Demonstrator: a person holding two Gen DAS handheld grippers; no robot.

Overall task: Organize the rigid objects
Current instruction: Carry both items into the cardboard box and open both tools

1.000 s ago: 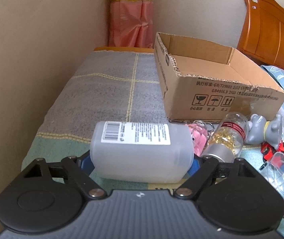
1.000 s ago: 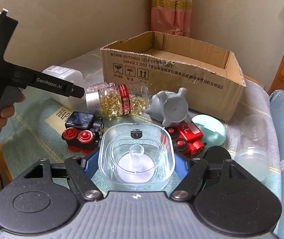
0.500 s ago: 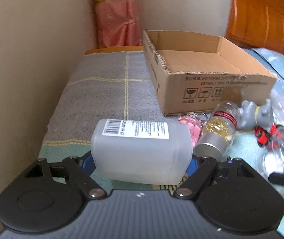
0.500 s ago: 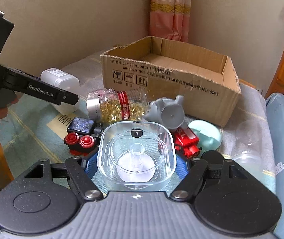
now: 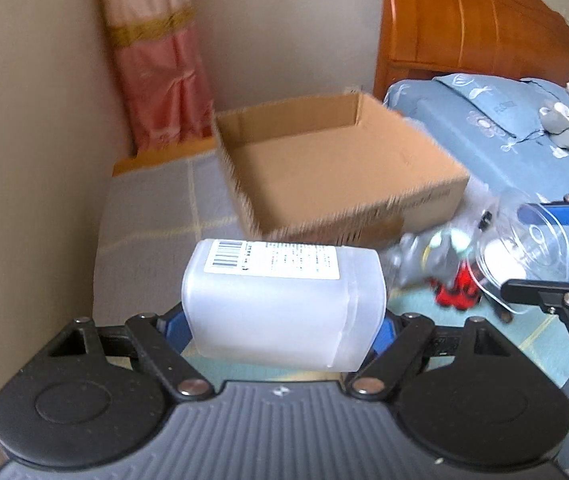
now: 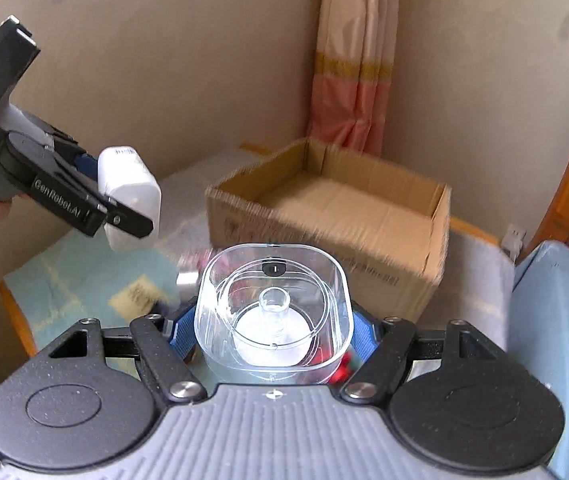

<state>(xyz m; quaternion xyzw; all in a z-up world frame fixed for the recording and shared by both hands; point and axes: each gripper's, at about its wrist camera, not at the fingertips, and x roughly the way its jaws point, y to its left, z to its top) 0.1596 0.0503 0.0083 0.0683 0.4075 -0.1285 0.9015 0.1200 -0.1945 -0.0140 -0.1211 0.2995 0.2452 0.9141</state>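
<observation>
left tongs (image 5: 284, 328) are pinching a frosted white bottle (image 5: 284, 300) lying sideways, barcode label up, held in the air just short of the open cardboard box (image 5: 336, 168) on the counter (image 5: 144, 216). right tongs (image 6: 272, 336) are clamped on a clear plastic container (image 6: 272, 308) (a smaller round piece sits inside it), also lifted, in front of the box. below and between them some toys (image 5: 452, 280) are too blurred to make out. pink curtain (image 6: 356, 64) in the corner behind.

Blurred toys (image 5: 452, 280) beside cardboard box (image 5: 324, 168)
</observation>
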